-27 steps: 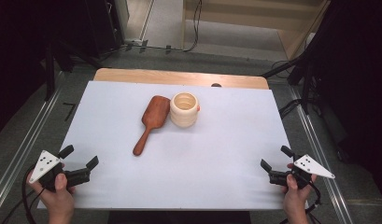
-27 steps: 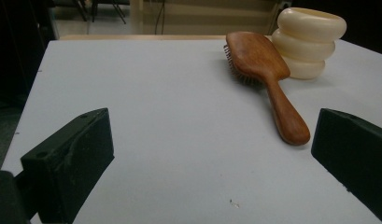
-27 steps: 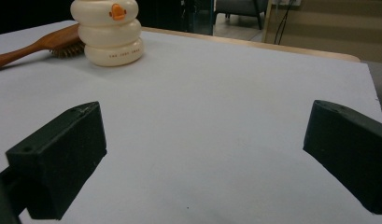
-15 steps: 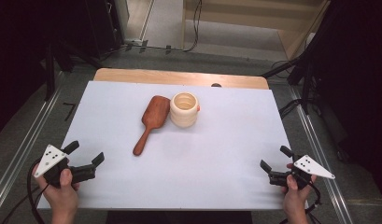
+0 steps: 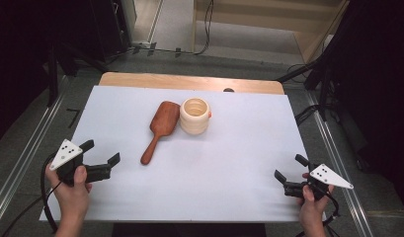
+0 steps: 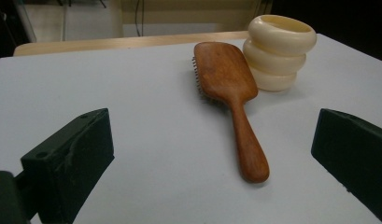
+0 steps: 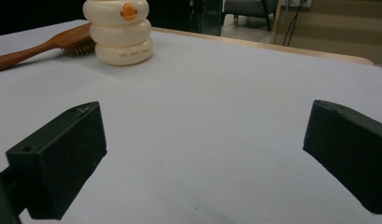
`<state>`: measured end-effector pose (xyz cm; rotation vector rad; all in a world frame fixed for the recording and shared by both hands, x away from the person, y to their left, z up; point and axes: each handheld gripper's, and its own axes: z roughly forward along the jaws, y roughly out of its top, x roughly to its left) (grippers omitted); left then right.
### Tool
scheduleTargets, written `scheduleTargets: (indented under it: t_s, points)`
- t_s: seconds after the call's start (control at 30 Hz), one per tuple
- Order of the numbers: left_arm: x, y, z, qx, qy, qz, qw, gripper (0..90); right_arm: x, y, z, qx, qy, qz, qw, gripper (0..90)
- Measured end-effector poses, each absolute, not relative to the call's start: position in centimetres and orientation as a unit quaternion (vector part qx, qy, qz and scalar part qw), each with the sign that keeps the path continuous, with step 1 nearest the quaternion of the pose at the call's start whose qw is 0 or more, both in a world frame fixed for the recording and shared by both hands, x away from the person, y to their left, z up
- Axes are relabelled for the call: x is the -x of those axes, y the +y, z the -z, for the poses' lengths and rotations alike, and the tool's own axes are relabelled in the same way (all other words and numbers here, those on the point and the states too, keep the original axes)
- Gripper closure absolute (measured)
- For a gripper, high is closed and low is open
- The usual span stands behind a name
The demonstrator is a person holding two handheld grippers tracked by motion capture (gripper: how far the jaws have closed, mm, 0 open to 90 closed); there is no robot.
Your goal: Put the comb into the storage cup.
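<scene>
Here the white surface (image 5: 239,163) carried two things near its far middle: a cream ringed cup (image 5: 194,115), upright, and a wooden hairbrush (image 5: 160,129) lying bristles-down just beside the cup's left, its handle pointing toward the person. The left hand-held gripper (image 5: 99,158) hovered at the near-left corner with jaws wide apart and nothing between them, aimed at the brush handle; the right hand-held gripper (image 5: 292,170) hung at the near-right edge, jaws likewise apart and empty, well away from both things. Risk, as judged: the brush head lay so near the cup that a lift or sideways drag of the handle could swing the head into the cup and topple it. A grip at the rounded handle tip might also slip.
</scene>
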<state>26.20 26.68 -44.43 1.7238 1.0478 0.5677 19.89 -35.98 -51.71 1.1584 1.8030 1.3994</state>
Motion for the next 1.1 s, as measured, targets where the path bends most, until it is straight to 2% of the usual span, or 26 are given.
scheduleTargets:
  t_s: [0.3,1.1]
  points:
    - [-28.0,24.7,43.9,-0.74,0.423,-0.215,0.477,0.0,-20.0,-35.8,51.8,-0.423,0.686,-0.522,0.281,0.0]
    - [-31.9,21.5,43.3,-0.772,0.417,-0.191,0.44,0.0,-20.1,-35.7,51.8,-0.418,0.69,-0.519,0.281,0.0]
